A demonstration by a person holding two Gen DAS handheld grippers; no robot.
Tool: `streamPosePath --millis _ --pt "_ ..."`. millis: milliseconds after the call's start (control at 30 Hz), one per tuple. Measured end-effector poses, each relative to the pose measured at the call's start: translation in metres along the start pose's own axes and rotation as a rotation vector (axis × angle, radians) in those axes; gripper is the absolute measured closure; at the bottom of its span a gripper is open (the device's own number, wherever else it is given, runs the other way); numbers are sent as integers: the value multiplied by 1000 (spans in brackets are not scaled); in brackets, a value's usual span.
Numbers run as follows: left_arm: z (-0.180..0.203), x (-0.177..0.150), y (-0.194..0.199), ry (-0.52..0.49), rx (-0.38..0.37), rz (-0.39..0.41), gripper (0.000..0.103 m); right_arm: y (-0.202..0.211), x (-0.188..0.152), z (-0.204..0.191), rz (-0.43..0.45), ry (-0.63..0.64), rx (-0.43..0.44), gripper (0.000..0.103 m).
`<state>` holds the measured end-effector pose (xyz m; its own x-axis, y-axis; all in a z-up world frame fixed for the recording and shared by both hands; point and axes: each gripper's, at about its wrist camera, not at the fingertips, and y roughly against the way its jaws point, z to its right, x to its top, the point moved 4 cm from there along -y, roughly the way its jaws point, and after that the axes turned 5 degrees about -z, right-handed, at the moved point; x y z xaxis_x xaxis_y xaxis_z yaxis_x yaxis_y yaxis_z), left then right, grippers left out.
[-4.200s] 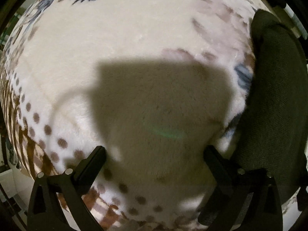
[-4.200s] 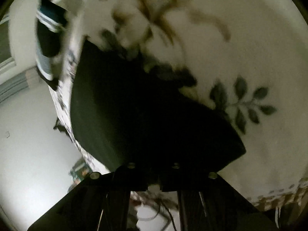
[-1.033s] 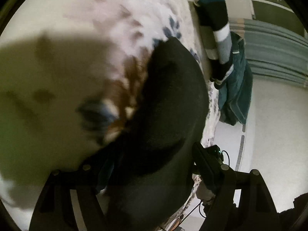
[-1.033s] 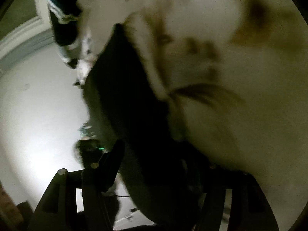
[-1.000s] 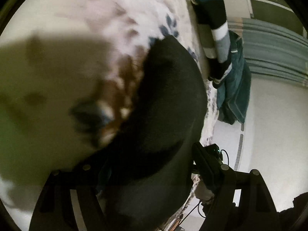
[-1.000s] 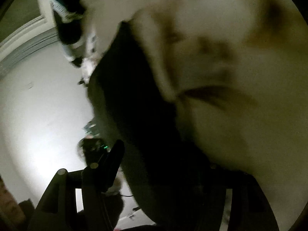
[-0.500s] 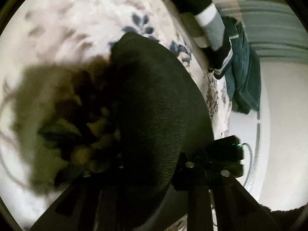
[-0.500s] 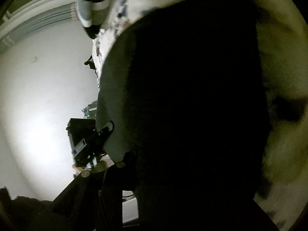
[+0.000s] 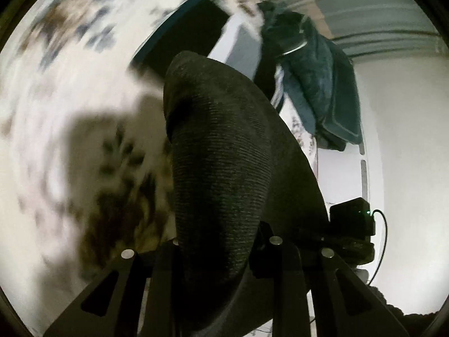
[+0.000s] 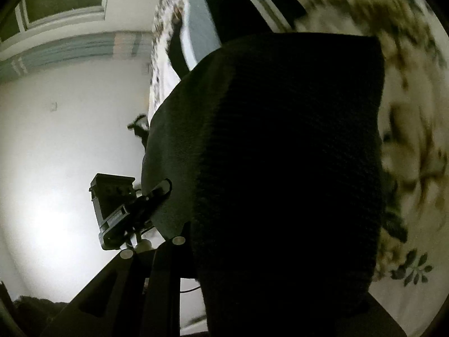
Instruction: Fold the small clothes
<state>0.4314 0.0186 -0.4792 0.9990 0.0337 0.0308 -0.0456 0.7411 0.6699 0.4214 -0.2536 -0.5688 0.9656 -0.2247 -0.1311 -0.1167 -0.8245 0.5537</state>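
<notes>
Above the floral bed cover (image 9: 70,112), both the left gripper (image 9: 221,255) and right gripper (image 10: 252,252) pinch the dark knitted garment (image 9: 224,168), which may slip out crooked if one hand pulls harder.

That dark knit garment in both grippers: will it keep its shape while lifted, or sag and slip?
Probably floppy: the dark knit garment drapes in a rounded bulge over the left gripper. Likely light. Its ribbed texture should resist slipping where the right gripper pinches it.

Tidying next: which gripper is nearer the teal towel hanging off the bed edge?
Left, probably. The left gripper, holding the black knit garment, faces the teal towel; the right gripper view shows no towel.
</notes>
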Motion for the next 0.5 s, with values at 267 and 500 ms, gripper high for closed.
streamPosePath --millis 267,500 --pt "29 140 -5 -87 16 27 83 11 110 -49 114 9 -10 82" --pt "4 235 -34 -89 62 49 82 -6 226 -56 117 33 -57 82"
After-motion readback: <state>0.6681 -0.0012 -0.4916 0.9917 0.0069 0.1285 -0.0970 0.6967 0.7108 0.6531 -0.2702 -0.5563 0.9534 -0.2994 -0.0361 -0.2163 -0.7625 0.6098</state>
